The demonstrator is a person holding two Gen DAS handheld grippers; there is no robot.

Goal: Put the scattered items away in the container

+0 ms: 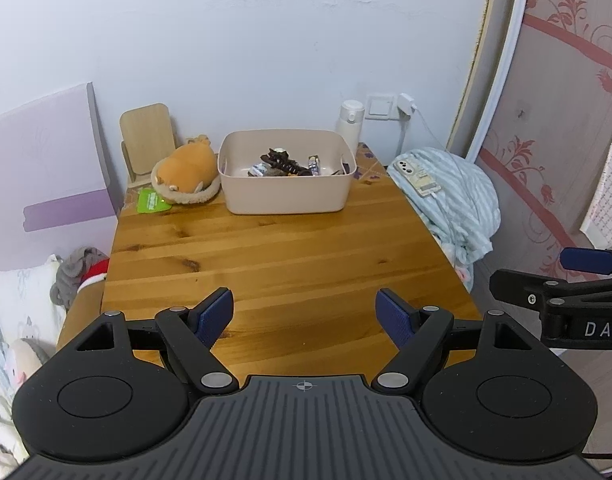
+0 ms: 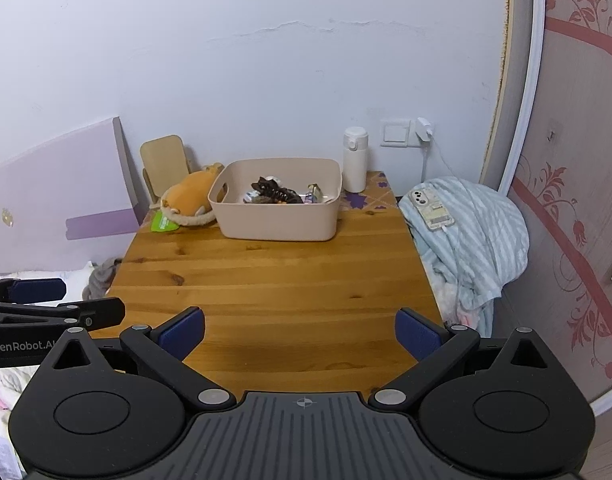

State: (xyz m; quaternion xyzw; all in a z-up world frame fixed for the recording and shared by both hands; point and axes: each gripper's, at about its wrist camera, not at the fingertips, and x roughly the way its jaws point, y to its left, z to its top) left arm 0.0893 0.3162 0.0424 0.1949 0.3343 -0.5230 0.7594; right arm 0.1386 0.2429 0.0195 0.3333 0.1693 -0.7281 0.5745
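A beige plastic container [image 1: 289, 200] [image 2: 277, 228] stands at the far side of the wooden table [image 1: 289, 264] [image 2: 281, 292]. Inside it lie a dark brown toy [image 1: 283, 162] [image 2: 273, 192] and small wrapped packets [image 1: 314, 165] [image 2: 314, 193]. My left gripper [image 1: 303, 314] hovers over the table's near edge, open, with nothing between its blue pads. Beside it my right gripper [image 2: 299, 334] is open too and holds nothing. Each gripper shows at the edge of the other's view.
An orange plush [image 1: 185, 170] [image 2: 189, 198] in a round bed, a green packet [image 1: 153, 202] and a wooden stand [image 1: 147, 136] sit left of the container. A white bottle [image 1: 349, 122] [image 2: 354, 160] stands at its right. A phone [image 1: 420, 178] [image 2: 432, 210] lies on striped bedding beside the table.
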